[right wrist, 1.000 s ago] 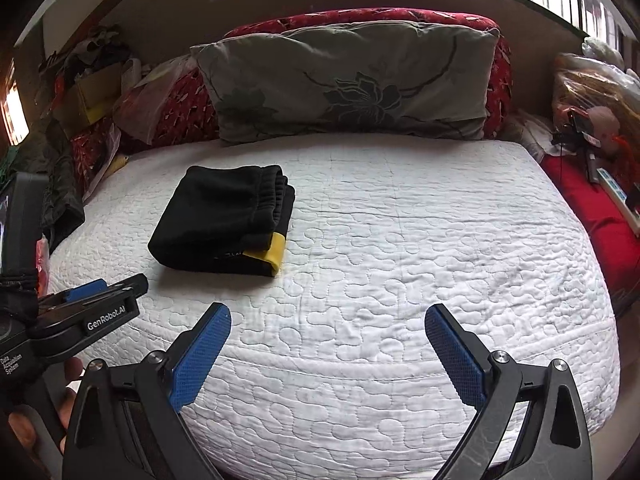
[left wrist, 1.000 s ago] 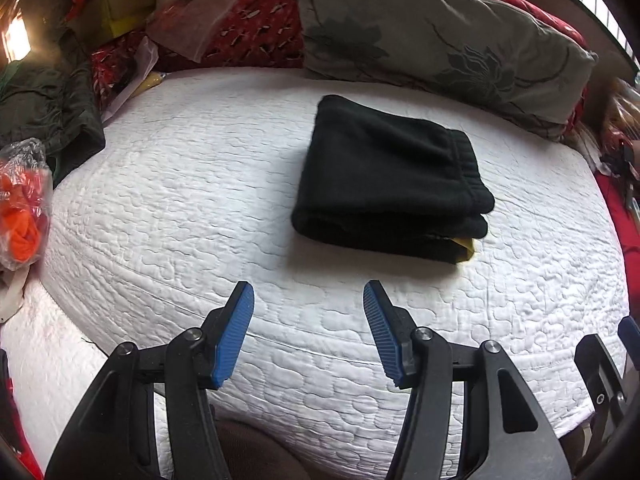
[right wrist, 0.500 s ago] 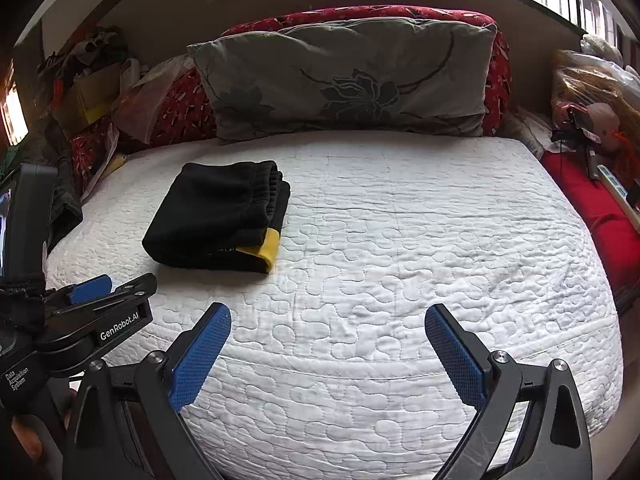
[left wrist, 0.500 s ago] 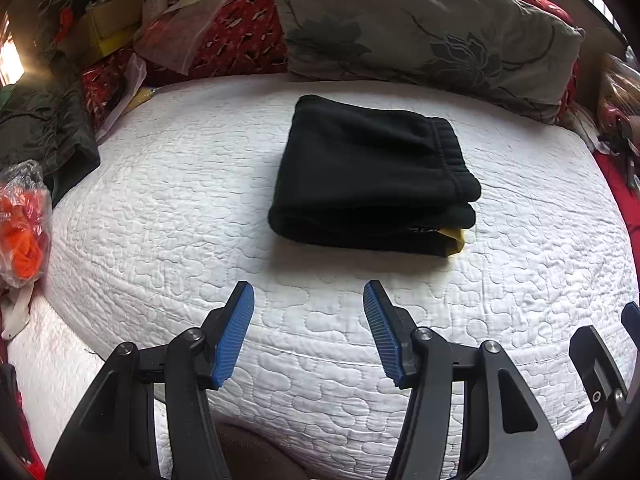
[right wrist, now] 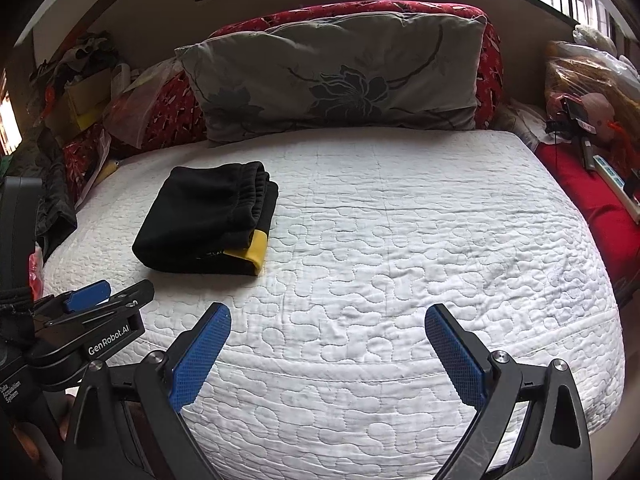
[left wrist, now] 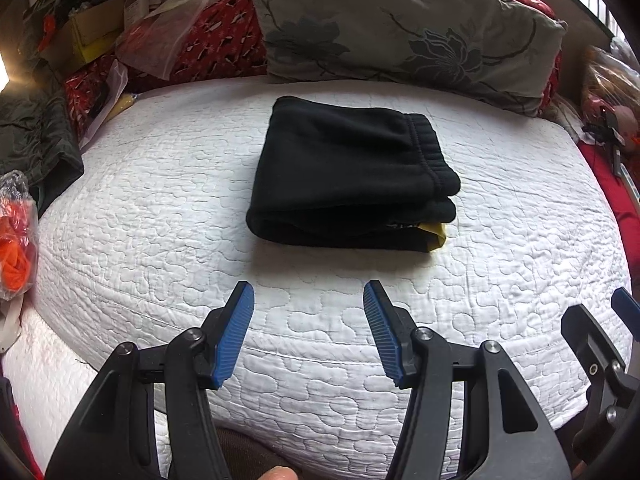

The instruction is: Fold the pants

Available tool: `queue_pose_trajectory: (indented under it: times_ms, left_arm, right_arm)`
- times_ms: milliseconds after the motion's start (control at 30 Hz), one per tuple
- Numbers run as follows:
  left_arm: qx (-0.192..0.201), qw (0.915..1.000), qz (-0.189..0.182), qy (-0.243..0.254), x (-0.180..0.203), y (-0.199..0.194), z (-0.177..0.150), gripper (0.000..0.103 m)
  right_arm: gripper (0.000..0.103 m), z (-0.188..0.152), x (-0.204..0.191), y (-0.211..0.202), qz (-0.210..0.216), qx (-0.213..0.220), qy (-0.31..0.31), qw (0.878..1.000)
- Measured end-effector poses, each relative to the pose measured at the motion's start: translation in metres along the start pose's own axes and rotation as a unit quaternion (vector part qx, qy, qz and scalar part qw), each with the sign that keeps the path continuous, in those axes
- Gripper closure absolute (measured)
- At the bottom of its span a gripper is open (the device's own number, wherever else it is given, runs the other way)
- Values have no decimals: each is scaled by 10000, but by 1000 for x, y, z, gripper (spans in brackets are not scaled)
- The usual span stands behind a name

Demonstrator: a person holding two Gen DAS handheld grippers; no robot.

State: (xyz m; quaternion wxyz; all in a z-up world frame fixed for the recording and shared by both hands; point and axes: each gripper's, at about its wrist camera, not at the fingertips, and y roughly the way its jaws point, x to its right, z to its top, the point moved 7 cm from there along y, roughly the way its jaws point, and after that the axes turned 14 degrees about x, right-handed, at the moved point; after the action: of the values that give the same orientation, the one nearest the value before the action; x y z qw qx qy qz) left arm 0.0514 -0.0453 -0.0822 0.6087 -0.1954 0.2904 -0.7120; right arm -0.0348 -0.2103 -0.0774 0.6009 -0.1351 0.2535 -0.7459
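Note:
The black pants (left wrist: 348, 172) lie folded into a thick rectangle on the white quilted bed (left wrist: 160, 208), with a yellow patch at the near right corner. They also show in the right wrist view (right wrist: 208, 224), left of centre. My left gripper (left wrist: 308, 300) is open and empty, near the bed's front edge, short of the pants. My right gripper (right wrist: 326, 316) is open and empty, over the front edge, to the right of the pants. The left gripper's body (right wrist: 88, 320) shows at the left of the right wrist view.
A grey floral pillow (right wrist: 340, 76) leans on red cushions at the head of the bed. Bags and clutter (left wrist: 92, 28) pile at the back left, an orange bag (left wrist: 16, 232) at the left edge, red bedding with a power strip (right wrist: 600, 184) at the right.
Both grippers have drawn back a little from the bed and the left view has turned, so the pants sit more central. The pants have not moved. Both stay open.

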Motion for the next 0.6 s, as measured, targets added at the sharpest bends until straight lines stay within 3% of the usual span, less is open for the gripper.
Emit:
queue_pose_trajectory:
  times_ms: [600]
  left_arm:
    - [-143, 9992, -356, -147, 7, -2, -3, 47]
  right_arm:
    - [4, -2, 7, 1, -68, -62, 47, 9999]
